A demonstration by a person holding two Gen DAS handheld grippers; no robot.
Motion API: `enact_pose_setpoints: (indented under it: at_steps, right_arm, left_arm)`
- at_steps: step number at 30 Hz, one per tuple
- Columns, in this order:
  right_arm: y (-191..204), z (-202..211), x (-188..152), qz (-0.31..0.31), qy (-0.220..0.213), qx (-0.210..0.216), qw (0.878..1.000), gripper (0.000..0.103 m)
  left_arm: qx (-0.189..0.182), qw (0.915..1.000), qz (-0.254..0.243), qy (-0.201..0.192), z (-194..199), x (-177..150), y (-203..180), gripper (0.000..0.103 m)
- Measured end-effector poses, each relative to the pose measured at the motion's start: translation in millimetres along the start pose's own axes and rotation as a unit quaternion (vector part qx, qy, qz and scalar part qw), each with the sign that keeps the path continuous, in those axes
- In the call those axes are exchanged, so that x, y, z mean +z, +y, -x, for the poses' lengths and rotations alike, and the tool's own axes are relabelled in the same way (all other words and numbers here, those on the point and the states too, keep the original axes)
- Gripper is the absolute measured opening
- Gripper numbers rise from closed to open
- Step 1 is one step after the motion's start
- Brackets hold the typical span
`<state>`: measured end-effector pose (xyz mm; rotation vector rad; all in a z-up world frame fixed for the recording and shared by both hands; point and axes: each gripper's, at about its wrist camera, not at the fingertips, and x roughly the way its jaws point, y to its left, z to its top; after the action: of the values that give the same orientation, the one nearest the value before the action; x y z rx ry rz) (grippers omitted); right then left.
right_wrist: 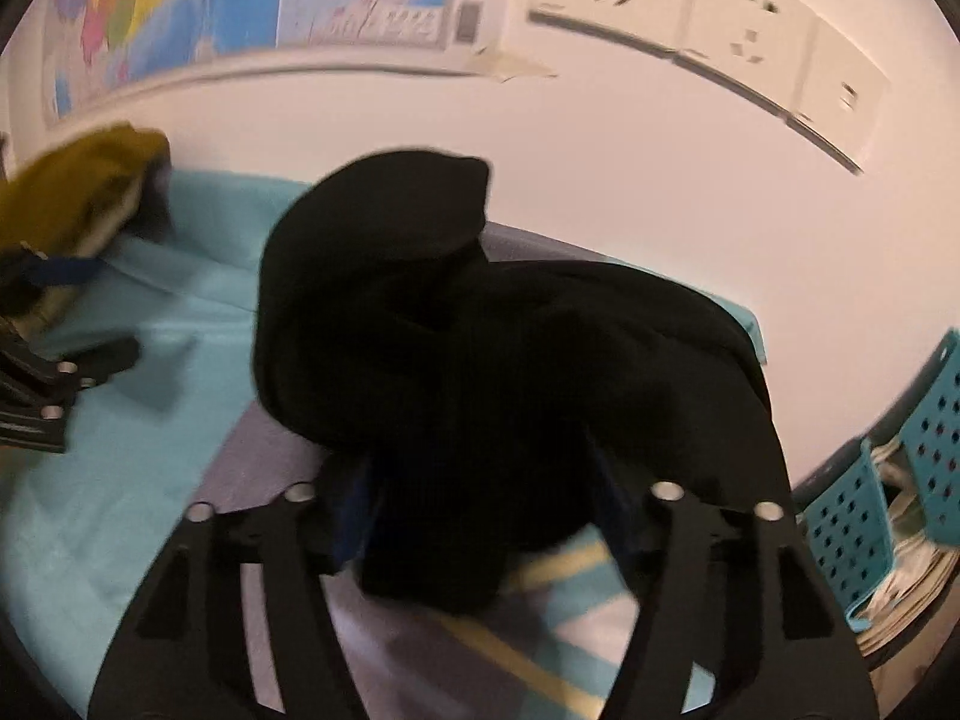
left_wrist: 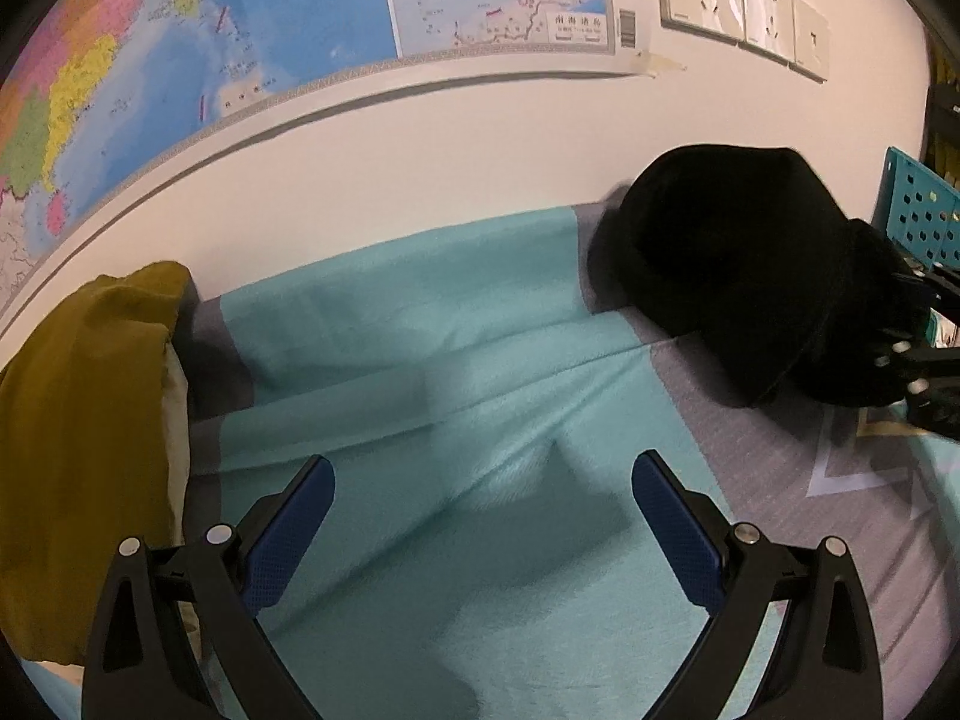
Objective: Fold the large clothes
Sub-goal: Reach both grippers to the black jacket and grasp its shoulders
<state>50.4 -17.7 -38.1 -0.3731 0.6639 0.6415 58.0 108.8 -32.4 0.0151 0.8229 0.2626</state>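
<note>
A bulky black garment (right_wrist: 468,324) lies bunched on the bed against the wall; it also shows in the left wrist view (left_wrist: 738,264) at the right. My right gripper (right_wrist: 486,498) has its fingers on either side of the garment's near edge, with cloth between them and the blue pads mostly hidden. My left gripper (left_wrist: 483,480) is open and empty above the teal sheet (left_wrist: 390,324), its blue pads (left_wrist: 294,534) wide apart. The right gripper shows at the right edge of the left wrist view (left_wrist: 918,360).
An olive-yellow cloth pile (left_wrist: 78,420) sits at the bed's left end. A wall map (left_wrist: 210,48) and sockets (left_wrist: 738,0) are on the white wall. A teal perforated basket (right_wrist: 888,480) stands at the right. The bedcover has grey and yellow stripes (right_wrist: 564,576).
</note>
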Motion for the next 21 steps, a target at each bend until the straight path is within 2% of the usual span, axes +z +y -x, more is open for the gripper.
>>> enact_pose_setpoints:
  at_steps: [1,2,4,5,6,10,14,16,18,19,21]
  right_arm:
    - [2.6,-4.3,0.0,0.004,0.0,0.002,1.0,0.063]
    - [3.6,-11.0,2.0,0.004,0.003,0.01,1.0,0.051]
    - [-0.4,-13.2,9.6,0.001,0.003,0.02,1.0,0.014]
    - [-5.5,-8.8,12.9,-0.009,-0.002,0.022,1.0,0.01]
    - [-14.8,4.3,19.2,-0.018,-0.016,0.028,0.999,0.009]
    - [-55.0,84.2,50.8,-0.041,-0.098,0.005,0.994,0.008]
    - [-106.3,150.9,70.6,-0.067,-0.142,-0.041,0.987,0.007]
    - [-129.1,168.4,69.7,-0.084,-0.151,-0.05,0.984,0.007]
    - [-147.0,187.8,66.8,-0.101,-0.162,-0.052,0.98,0.007]
    - [-154.1,195.1,66.1,-0.108,-0.168,-0.048,0.979,0.007]
    - [-164.7,207.1,64.1,-0.119,-0.177,-0.048,0.976,0.007]
  left_arm:
    - [0.001,1.0,0.001,0.001,-1.0,-0.4,0.5,0.096]
    - [0.002,1.0,0.001,0.0,-2.2,-0.9,2.0,0.096]
    - [0.001,1.0,0.001,0.001,-4.5,-0.8,3.5,0.096]
    - [0.0,1.0,0.002,0.0,-5.1,-0.7,4.8,0.096]
    - [-0.002,1.0,0.002,-0.001,-5.5,-0.6,5.4,0.096]
    - [-0.017,0.9997,-0.018,-0.009,-8.9,5.4,0.7,0.096]
    - [-0.059,0.9952,-0.058,-0.052,-3.3,22.2,-21.4,0.096]
    - [-0.095,0.9893,-0.082,-0.074,1.9,30.2,-38.7,0.096]
    - [-0.147,0.9778,-0.113,-0.097,7.9,36.7,-62.8,0.096]
    - [-0.178,0.9692,-0.134,-0.105,9.9,40.1,-79.4,0.096]
    - [-0.207,0.9587,-0.156,-0.117,11.9,44.0,-102.4,0.096]
